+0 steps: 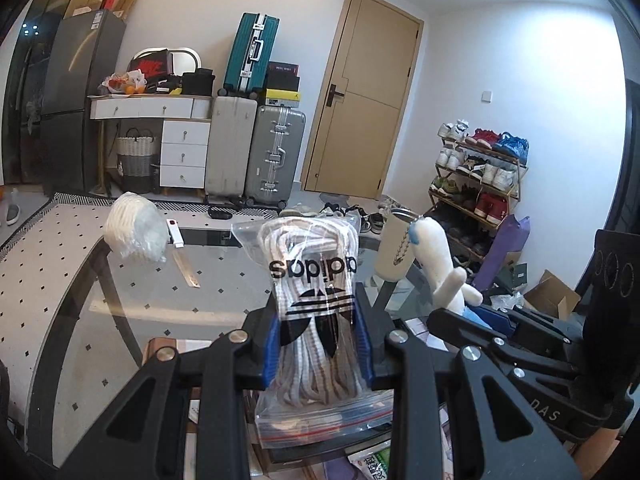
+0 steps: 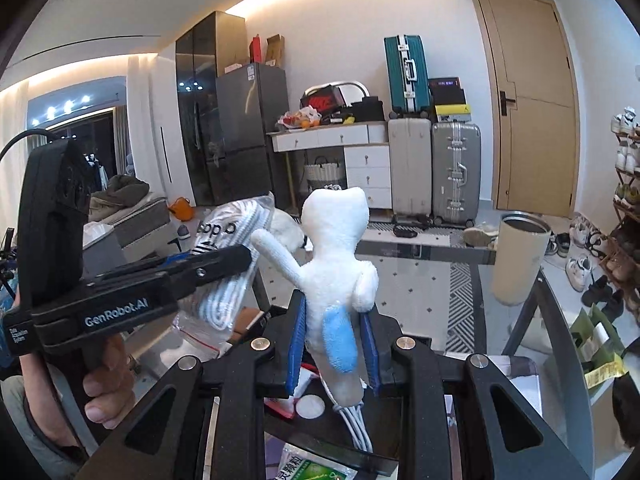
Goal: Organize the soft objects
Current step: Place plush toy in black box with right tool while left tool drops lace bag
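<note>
We work above a glass tabletop [image 1: 132,300], the largest thing before us, with the patterned floor showing through it. On its far right stands a cream cylinder canister [image 2: 520,258], upright and open at the top. Toward the far left lies a white bundle in clear wrap [image 1: 134,232], well apart from what we hold. Our left gripper [image 1: 318,340] has its jaws pressed in on a zip bag of laces [image 1: 316,320] printed with an adidas logo, held upright and clear of the glass. Our right gripper [image 2: 334,346] has its jaws closed around the lower body of a white plush toy [image 2: 340,276] with blue patches, its head up, raised just beside the bag of laces.
</note>
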Available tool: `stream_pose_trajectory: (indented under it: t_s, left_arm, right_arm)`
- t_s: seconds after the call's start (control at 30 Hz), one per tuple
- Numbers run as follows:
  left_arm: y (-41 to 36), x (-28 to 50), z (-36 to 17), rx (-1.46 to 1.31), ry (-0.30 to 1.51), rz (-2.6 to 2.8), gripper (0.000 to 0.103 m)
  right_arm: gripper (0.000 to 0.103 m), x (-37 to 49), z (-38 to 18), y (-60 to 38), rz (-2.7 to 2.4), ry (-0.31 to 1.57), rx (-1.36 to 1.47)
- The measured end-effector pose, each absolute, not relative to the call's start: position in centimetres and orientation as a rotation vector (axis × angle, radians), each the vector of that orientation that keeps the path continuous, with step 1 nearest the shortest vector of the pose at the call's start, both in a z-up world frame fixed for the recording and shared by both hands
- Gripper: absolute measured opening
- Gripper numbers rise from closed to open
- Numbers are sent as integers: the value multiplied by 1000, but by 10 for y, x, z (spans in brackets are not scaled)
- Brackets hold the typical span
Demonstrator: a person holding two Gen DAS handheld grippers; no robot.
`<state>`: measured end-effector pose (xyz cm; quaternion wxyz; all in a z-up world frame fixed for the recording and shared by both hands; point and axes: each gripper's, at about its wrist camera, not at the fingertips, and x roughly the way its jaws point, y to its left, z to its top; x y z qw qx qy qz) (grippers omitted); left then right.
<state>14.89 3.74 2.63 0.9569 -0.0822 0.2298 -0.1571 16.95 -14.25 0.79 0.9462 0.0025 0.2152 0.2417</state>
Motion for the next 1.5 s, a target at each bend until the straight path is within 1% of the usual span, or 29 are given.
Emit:
stream_pose_trajectory:
  t_s: [0.2, 0.3, 0.6, 0.77, 1.2, 1.5]
  left_arm:
    - [32, 158, 17, -186, 544, -365, 30]
    - [26, 166, 7, -171, 613, -359, 30]
    - [12, 173, -13, -135, 711, -341, 30]
    - [10, 176, -23, -119, 762, -334, 30]
    - [7, 179, -25, -112, 785, -339, 31]
    - [5, 182, -28, -106, 811, -322, 33]
  right_arm:
    - [25, 186, -9, -147, 483, 533, 23]
    - [25, 193, -18, -144, 488, 576, 9]
    - [25, 207, -38, -140, 492, 656, -6]
    - [25, 211, -53, -139, 483, 731, 0]
    - [25, 212, -63, -137, 476, 779, -4]
    - [28, 211, -64, -137, 464, 793, -2]
